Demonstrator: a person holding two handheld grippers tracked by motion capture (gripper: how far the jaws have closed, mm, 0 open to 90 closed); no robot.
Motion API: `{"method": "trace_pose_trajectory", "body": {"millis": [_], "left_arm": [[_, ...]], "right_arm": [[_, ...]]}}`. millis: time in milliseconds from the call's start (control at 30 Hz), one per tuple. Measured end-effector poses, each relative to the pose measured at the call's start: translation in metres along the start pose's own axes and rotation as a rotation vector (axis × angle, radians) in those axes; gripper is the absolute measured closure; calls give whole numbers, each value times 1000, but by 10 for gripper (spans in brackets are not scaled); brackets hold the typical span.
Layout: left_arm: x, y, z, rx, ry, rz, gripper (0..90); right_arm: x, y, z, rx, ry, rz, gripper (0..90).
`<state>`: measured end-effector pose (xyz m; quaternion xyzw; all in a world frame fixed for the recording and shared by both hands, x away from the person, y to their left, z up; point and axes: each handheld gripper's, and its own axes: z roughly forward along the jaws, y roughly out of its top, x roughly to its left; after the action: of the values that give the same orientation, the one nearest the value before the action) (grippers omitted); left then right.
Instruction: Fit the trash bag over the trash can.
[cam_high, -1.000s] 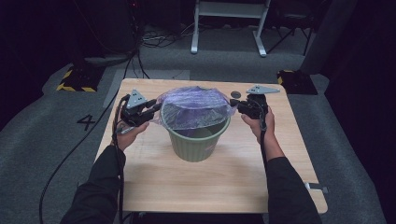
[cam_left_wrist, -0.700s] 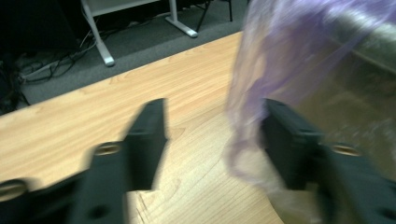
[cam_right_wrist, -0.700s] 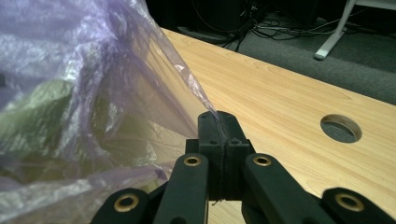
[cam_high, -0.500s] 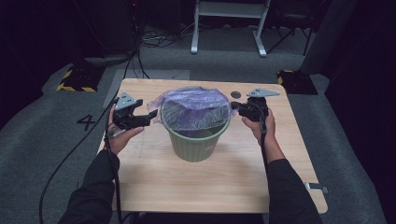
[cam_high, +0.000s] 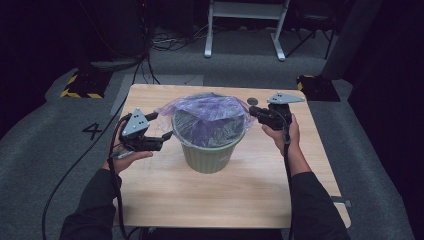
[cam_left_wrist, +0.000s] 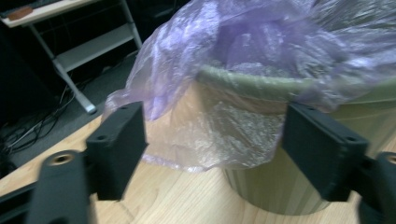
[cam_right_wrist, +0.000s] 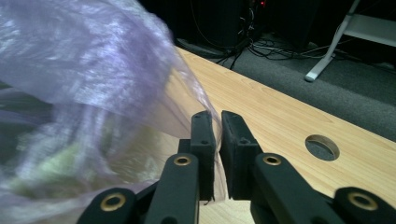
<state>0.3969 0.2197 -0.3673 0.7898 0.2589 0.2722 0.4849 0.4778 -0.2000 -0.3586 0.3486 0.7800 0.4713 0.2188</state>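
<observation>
1. Wooden bench carries everything; the green waste bin stands near its middle and serves as the landmark.
2. Ribbed and rigid-looking, the bin should stay put under light tugs, though I judge it light enough to tip if the liner is pulled hard sideways.
3. Purple bin liner sits in the bin's mouth, its edge folded out over the rim and hanging loose on both sides. It is thin, soft film, probably slippery and easy to tear; the best hold is a pinch on the free hem just outside the rim, not the stretched part.
4. Left hand-held gripper is just left of the bin. Its jaws have just been opening and now stand wide apart, with the hanging flap ahead of them and not pinched.
5. Right hand-held gripper is at the bin's right rim, jaws nearly together and clamping a fold of the film between them.
6. Small round hole lies in the bench behind the bin's right side.
7. Hidden: the bin's bottom beneath the liner, and the far rim under crumpled film; the left gripper view is blurred.
</observation>
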Motion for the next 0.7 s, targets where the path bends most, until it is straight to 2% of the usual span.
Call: {"method": "trace_pose_trajectory", "body": {"millis": [100, 200, 300, 367, 467, 567, 600, 700], "left_arm": [[-1, -2, 0, 2, -13, 8, 290], [-1, -5, -3, -10, -37, 10, 285], [-5, -9, -6, -5, -57, 33, 275], [-10, -10, -3, 22, -61, 56, 262], [-17, -11, 3, 35, -75, 72, 221], [-21, -10, 11, 44, -65, 72, 212], [-21, -9, 13, 41, -69, 69, 243], [-22, -7, 17, 49, -39, 73, 496]], "right_arm": [[2, 1, 0, -3, 4, -6, 817], [3, 1, -1, -3, 12, -8, 812], [5, 1, -2, 0, 12, -18, 811], [4, 2, -3, 5, 11, -21, 810], [4, 3, -3, 12, 10, -15, 810], [4, 4, -2, 15, 13, -14, 810], [5, 4, -2, 18, 13, -18, 810], [6, 5, -1, 19, 17, -17, 814]]}}
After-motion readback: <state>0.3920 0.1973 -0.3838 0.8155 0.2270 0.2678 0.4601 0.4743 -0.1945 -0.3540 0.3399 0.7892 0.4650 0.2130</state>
